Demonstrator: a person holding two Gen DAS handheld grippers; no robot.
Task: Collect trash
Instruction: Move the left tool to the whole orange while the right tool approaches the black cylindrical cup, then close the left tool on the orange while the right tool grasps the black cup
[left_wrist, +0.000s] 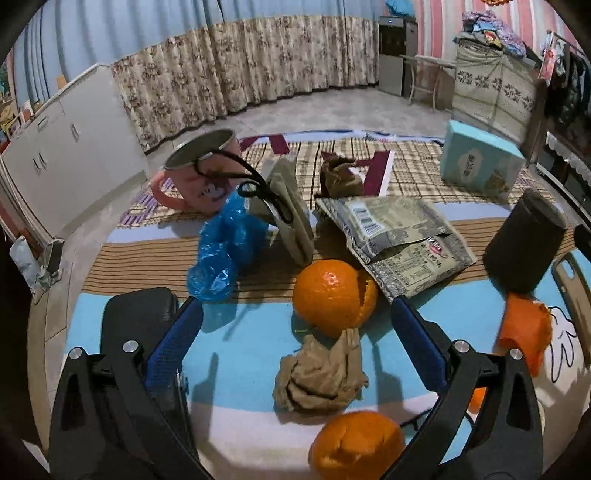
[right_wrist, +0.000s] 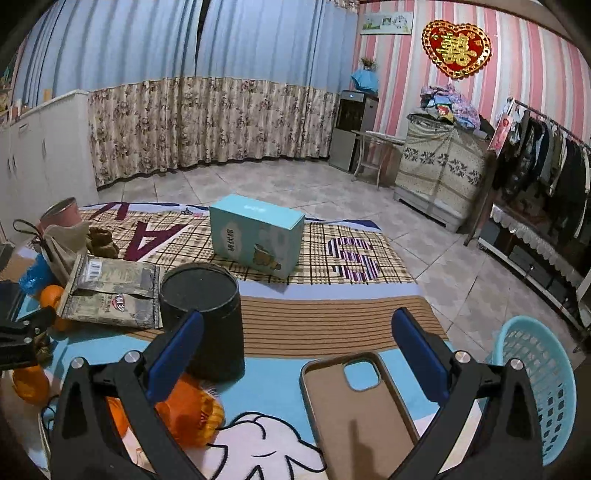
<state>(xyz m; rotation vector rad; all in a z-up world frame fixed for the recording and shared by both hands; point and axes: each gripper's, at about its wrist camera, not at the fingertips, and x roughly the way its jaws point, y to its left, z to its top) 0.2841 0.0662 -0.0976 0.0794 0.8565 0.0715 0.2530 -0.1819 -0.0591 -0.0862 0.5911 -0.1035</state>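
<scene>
Two hand-held grippers hang over a striped cartoon-print mat (left_wrist: 258, 317) littered with scraps. In the left wrist view, the left gripper (left_wrist: 295, 328) stands with its blue-padded jaws spread wide and empty, framing a crumpled brown paper wad (left_wrist: 319, 376) at lower centre, which lies between a hollow orange peel shell (left_wrist: 330, 293) just above it and another orange peel dome (left_wrist: 356, 446) at the bottom edge. A torn silver snack wrapper (left_wrist: 399, 240) sprawls at centre right, and a crinkled blue plastic bag (left_wrist: 221, 251) sits left of centre.

In the right wrist view, the right gripper (right_wrist: 297, 350) is likewise agape and holds nothing, above a tan phone case (right_wrist: 354, 406); a light-blue slotted plastic basket (right_wrist: 543, 391) waits at the lower right edge, off the mat.

The paper wad looks the likely first pick. A clean grab would mean lowering straight down with one pad on each side, pinching its bulk rather than a loose flap, and keeping clear of both peels.
</scene>
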